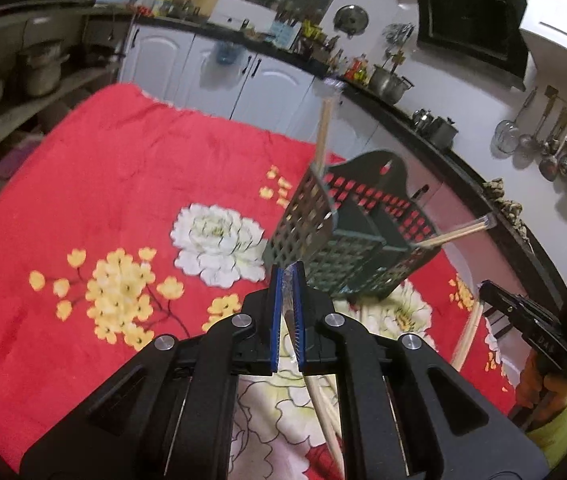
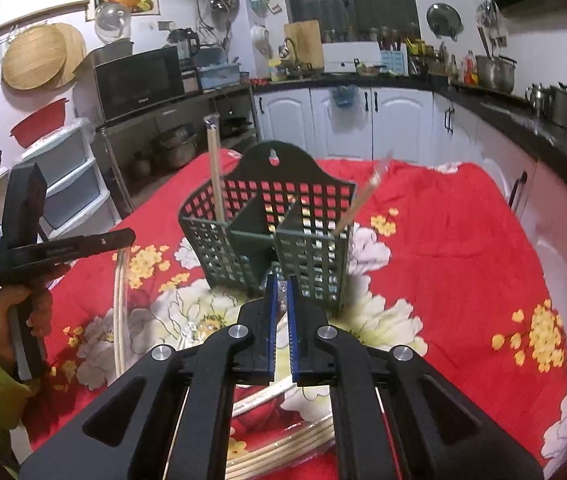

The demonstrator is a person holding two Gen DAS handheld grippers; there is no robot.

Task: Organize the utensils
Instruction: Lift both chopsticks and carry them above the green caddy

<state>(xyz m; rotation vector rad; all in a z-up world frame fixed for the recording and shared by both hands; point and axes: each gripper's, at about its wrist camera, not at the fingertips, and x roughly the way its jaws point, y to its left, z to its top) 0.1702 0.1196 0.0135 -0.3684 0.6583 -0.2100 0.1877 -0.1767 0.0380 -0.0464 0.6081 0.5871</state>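
Hovering before the green caddy [image 2: 267, 236], both grippers' jaws clamp wrapped chopsticks [image 1: 315, 396], left [image 1: 288, 280] and right [image 2: 282, 286].

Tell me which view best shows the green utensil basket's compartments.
The right wrist view: the basket faces it squarely, dividers visible. The left wrist view shows the basket tilted from a corner, with the dividers less clear.

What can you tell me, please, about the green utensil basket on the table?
The green utensil basket looks like dark green lattice plastic, with a solid arched back plate with a hanging hole and inner dividers. It stands upright on the red floral cloth. One wrapped chopstick pair stands in its left compartment; another leans from the right.
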